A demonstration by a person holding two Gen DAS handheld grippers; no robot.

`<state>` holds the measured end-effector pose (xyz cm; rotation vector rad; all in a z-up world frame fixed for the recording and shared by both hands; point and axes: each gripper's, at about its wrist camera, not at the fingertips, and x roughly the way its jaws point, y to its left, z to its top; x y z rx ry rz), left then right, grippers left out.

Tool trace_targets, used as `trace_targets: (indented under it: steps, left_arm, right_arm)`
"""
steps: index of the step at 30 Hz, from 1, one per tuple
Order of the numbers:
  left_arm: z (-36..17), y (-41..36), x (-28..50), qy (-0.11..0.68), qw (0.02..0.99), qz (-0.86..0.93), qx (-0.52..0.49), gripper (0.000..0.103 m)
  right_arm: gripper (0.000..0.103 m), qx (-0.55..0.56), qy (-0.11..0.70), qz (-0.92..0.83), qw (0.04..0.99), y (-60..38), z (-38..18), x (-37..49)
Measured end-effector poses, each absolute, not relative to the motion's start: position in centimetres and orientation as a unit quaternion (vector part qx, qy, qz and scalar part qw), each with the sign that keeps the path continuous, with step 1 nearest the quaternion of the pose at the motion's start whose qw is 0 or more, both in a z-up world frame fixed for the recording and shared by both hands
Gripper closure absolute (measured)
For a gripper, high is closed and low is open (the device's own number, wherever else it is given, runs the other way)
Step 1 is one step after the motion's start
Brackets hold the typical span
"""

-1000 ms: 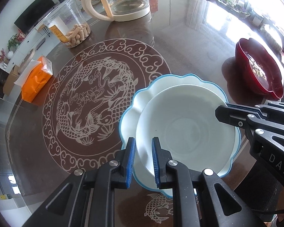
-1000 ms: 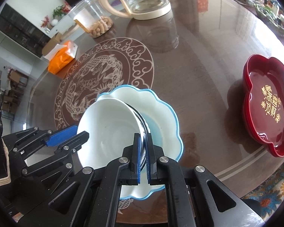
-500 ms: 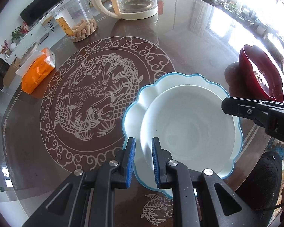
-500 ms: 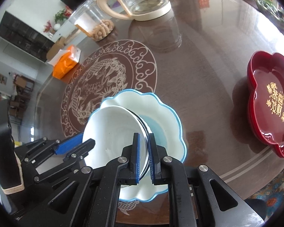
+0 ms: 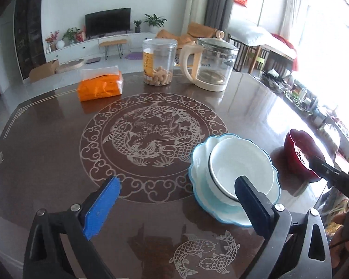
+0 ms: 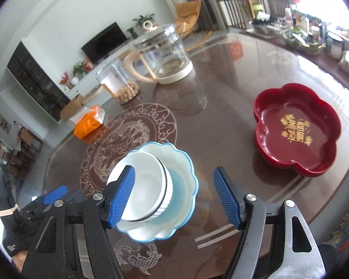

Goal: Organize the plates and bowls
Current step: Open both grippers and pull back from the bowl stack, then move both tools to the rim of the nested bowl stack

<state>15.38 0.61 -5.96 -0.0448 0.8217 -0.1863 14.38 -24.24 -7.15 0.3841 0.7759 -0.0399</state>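
A white bowl (image 5: 240,168) with a dark rim line sits inside a scalloped blue-edged plate (image 5: 199,183) on the brown table; both also show in the right wrist view, the bowl (image 6: 146,183) and the plate (image 6: 183,179). My left gripper (image 5: 176,205) is open and empty, pulled back near the table's front, its right finger in front of the bowl. My right gripper (image 6: 174,195) is open and empty above the plate's near right side. A red flower-shaped dish (image 6: 297,127) stands to the right, also seen in the left wrist view (image 5: 300,155).
At the back stand a glass kettle (image 5: 211,65), a clear jar of snacks (image 5: 159,61) and an orange tissue pack (image 5: 100,86). A fish medallion (image 5: 151,144) marks the table's middle. The table edge runs close below both grippers.
Both grippers have opened, letting go of the bowl and the plate, and have drawn back and up. The bowl now rests in the plate.
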Motion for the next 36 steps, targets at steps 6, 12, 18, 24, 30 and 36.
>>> trace_targets:
  steps: [6, 12, 18, 24, 30, 36]
  left_arm:
    - [-7.9, 1.2, 11.6, 0.401, 0.915, -0.024, 0.017, 0.004]
    - [-7.9, 0.5, 10.1, 0.371, 0.924, 0.02, 0.085, 0.004]
    - [-7.6, 0.9, 10.0, 0.382, 0.919, 0.039, 0.086, 0.004]
    - [-7.5, 0.7, 9.4, 0.381, 0.919, 0.041, 0.096, 0.004]
    - [-7.0, 0.7, 8.6, 0.383, 0.918, 0.044, 0.09, 0.004]
    - [-7.0, 1.7, 8.0, 0.396, 0.916, 0.036, 0.059, 0.004]
  right_arm:
    - [0.026, 0.093, 0.312, -0.112, 0.939, -20.7, -9.7, 7.2]
    - [0.024, 0.023, 0.233, -0.086, 0.968, -18.4, -7.2, 4.0]
    - [0.02, -0.02, 0.278, -0.097, 0.955, -17.5, -9.1, 3.9]
    - [0.02, -0.016, 0.233, -0.103, 0.967, -17.7, -8.1, 1.6]
    - [0.02, -0.009, 0.217, -0.093, 0.972, -17.9, -7.9, 0.8]
    - [0.02, 0.003, 0.188, -0.006, 0.982, -18.1, -7.7, -0.2]
